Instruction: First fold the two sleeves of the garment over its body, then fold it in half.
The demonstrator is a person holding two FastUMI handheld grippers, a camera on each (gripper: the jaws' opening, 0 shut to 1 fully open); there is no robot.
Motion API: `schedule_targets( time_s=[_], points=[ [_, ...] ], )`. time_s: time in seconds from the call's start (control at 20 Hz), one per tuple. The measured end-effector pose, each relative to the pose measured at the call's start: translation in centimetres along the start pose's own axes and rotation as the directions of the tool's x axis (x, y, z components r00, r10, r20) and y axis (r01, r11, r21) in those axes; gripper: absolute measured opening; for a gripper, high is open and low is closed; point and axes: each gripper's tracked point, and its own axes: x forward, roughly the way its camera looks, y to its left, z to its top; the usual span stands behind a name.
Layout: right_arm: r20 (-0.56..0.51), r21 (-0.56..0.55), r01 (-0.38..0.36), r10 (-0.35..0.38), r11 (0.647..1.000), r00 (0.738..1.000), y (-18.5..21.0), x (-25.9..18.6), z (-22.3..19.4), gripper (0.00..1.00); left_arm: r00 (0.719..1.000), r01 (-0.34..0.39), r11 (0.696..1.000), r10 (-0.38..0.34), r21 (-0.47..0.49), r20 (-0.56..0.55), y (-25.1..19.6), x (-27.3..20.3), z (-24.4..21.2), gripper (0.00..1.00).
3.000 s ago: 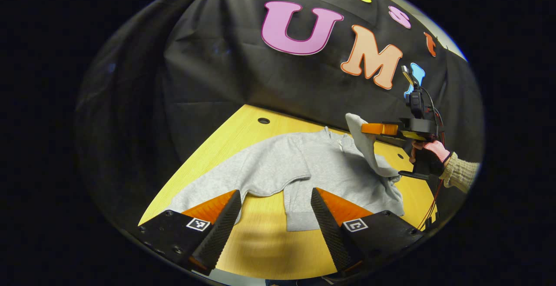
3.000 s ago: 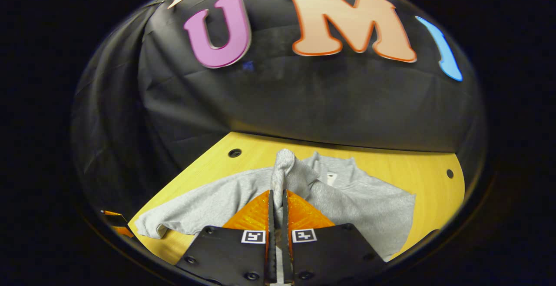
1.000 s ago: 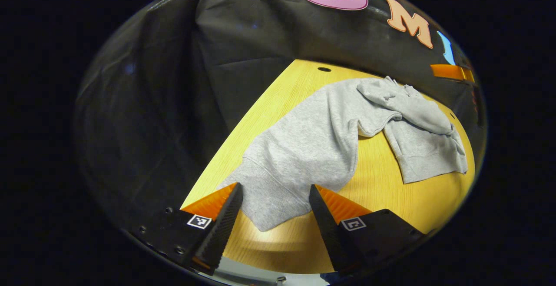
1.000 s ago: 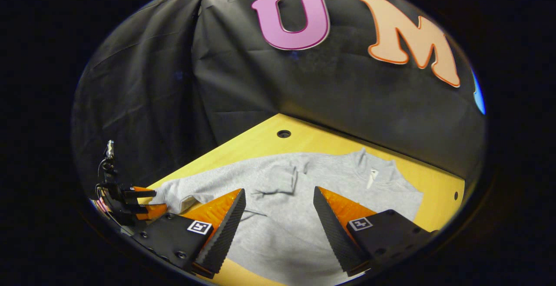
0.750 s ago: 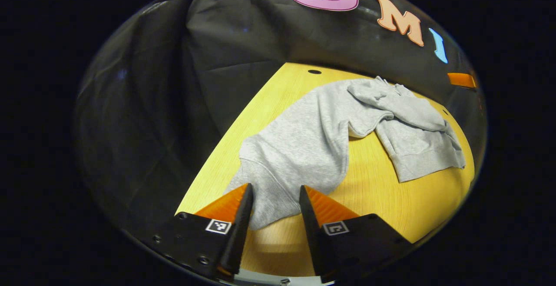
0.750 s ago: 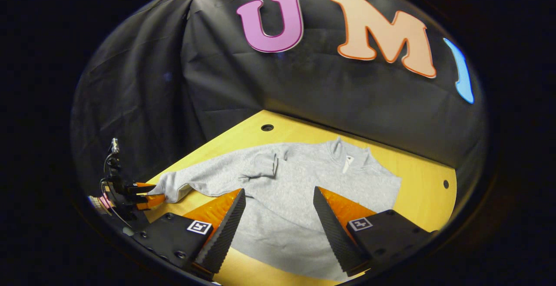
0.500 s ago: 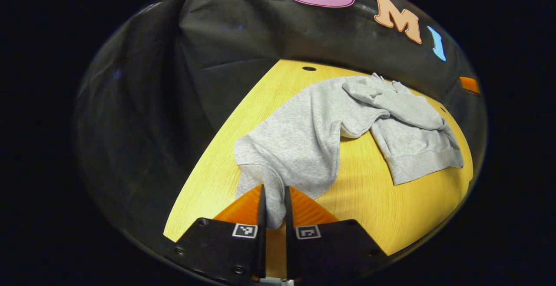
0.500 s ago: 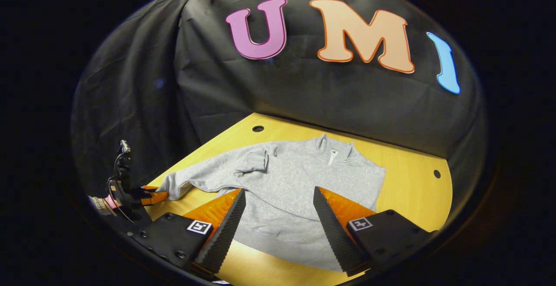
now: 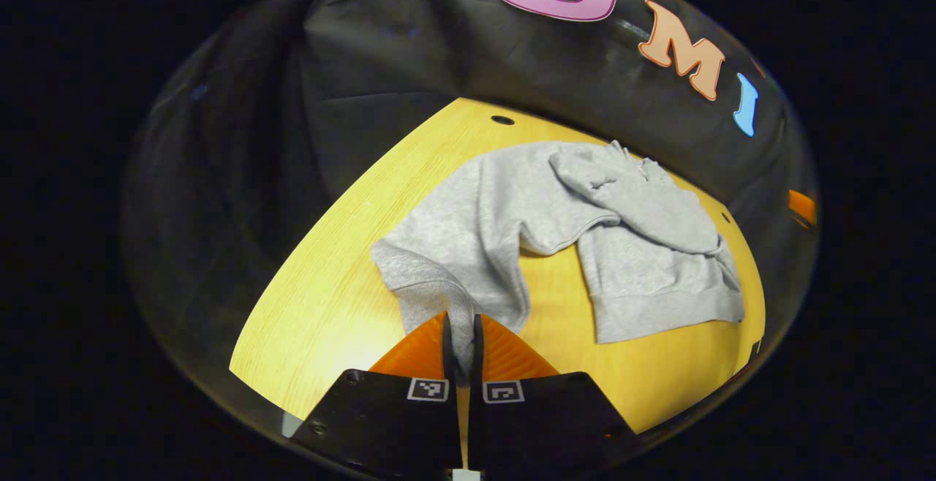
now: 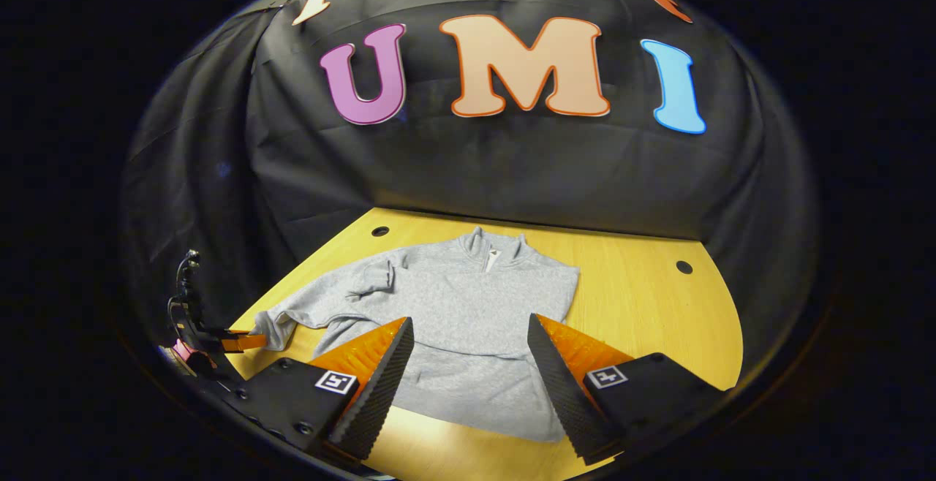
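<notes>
Fingers of the left gripper [image 9: 458, 346], which were spread wide either side of the cuff a second ago, are now pinching together on the end of the outstretched sleeve [image 9: 439, 276], with grey fabric squeezed up between them. The right gripper [image 10: 468, 364], which was clamping the other sleeve three seconds ago, is now hanging with its fingers spread wide and holding nothing, pulled back over the hem of the garment [image 10: 453, 305]. Judging from that, one sleeve fold is finished and the second is just beginning: the next move is likely carrying the pinched cuff across onto the body.

Looking at the garment itself, it is a light grey sweatshirt with a small collar, lying on the yellow wooden surface [image 10: 643, 298] near the black cloth wall, chest up and fairly flat. The folded sleeve [image 9: 621, 188] is resting across the chest in a loose, slightly rumpled band, its cuff [image 10: 376, 276] curling up near the shoulder. The gripped sleeve is bunching and wrinkling near the cuff, and its fabric looks soft and thick, so it is probably going to drape rather than hold a crisp crease.
</notes>
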Motion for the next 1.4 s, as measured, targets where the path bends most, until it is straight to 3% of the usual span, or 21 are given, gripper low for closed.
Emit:
schedule_targets(
  time_s=[0.2,0.4,0.55,0.85,1.05,1.3,1.4],
  points=[
    [-0.017,0.035,0.026,-0.025,0.999,1.000,-3.3,-1.2,-0.9,0.98,0.994,0.107,0.993,-0.108,0.051,0.020,-6.2,-0.3,2.9,0.03],
    [-0.010,0.054,0.054,-0.053,0.997,0.999,-6.7,-2.0,-1.1,0.98,0.971,0.231,0.959,-0.238,0.165,0.025,-13.8,-0.3,5.9,0.02],
    [-0.009,0.079,0.073,-0.073,0.994,0.997,-9.5,-3.0,-1.5,0.98,0.942,0.324,0.917,-0.336,0.233,0.009,-20.4,-0.2,7.5,0.03],
    [-0.025,0.116,0.110,-0.108,0.987,0.994,-14.1,-3.9,-2.7,0.94,0.881,0.440,0.807,-0.473,0.393,-0.015,-31.5,1.1,10.4,0.02],
    [-0.039,0.130,0.127,-0.123,0.983,0.992,-16.2,-3.9,-3.7,0.98,0.850,0.474,0.746,-0.527,0.468,-0.021,-37.4,2.5,11.4,0.02],
    [-0.052,0.127,0.133,-0.127,0.983,0.991,-17.6,-3.9,-4.4,0.94,0.800,0.532,0.686,-0.599,0.496,-0.031,-43.2,3.4,12.1,0.02],
    [-0.058,0.130,0.124,-0.117,0.984,0.991,-17.8,-3.7,-4.7,0.98,0.780,0.554,0.655,-0.625,0.513,-0.045,-46.3,4.5,11.4,0.02]
  ],
)
